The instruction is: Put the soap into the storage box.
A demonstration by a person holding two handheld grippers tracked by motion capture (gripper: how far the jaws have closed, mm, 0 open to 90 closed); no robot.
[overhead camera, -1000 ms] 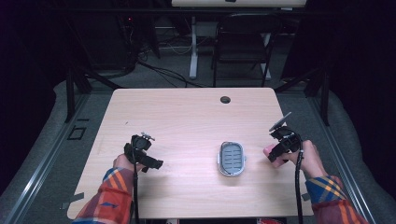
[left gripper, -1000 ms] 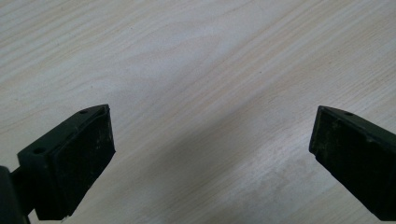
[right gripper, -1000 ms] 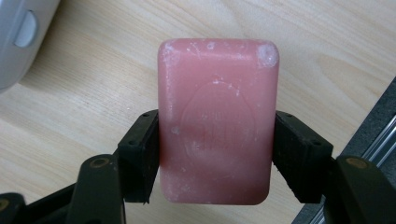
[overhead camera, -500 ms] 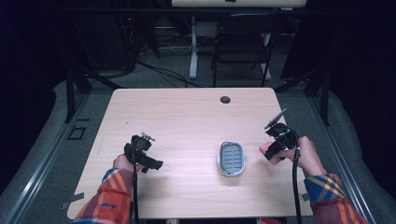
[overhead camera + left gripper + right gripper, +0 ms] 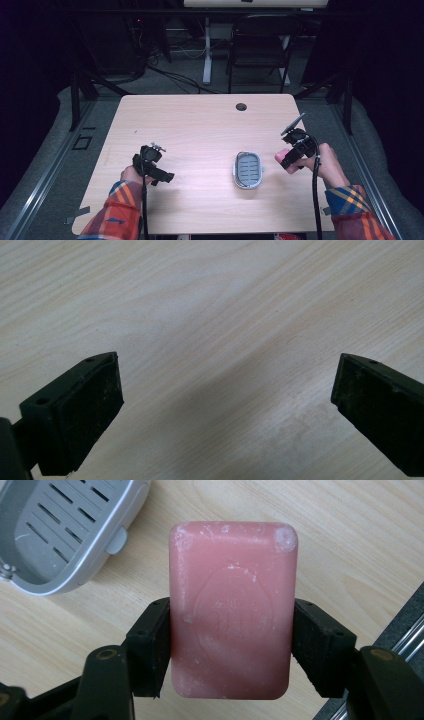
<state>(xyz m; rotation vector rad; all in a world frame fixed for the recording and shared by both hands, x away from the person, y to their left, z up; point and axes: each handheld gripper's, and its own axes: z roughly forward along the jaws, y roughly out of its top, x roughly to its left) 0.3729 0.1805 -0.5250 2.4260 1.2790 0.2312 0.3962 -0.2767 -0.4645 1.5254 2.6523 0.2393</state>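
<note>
The right gripper [image 5: 231, 645] clamps a pink soap bar [image 5: 231, 611] by its long sides, above the table [image 5: 200, 125]. The oval stamp on the soap is too faint to read. The grey soap dish [image 5: 248, 170] lies just beside. The left gripper [image 5: 225, 405] stands wide open, holding nothing.

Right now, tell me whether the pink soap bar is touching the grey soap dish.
Apart. The right gripper view shows the soap bar clamped in the right gripper, with bare wood between it and the soap dish.
</note>
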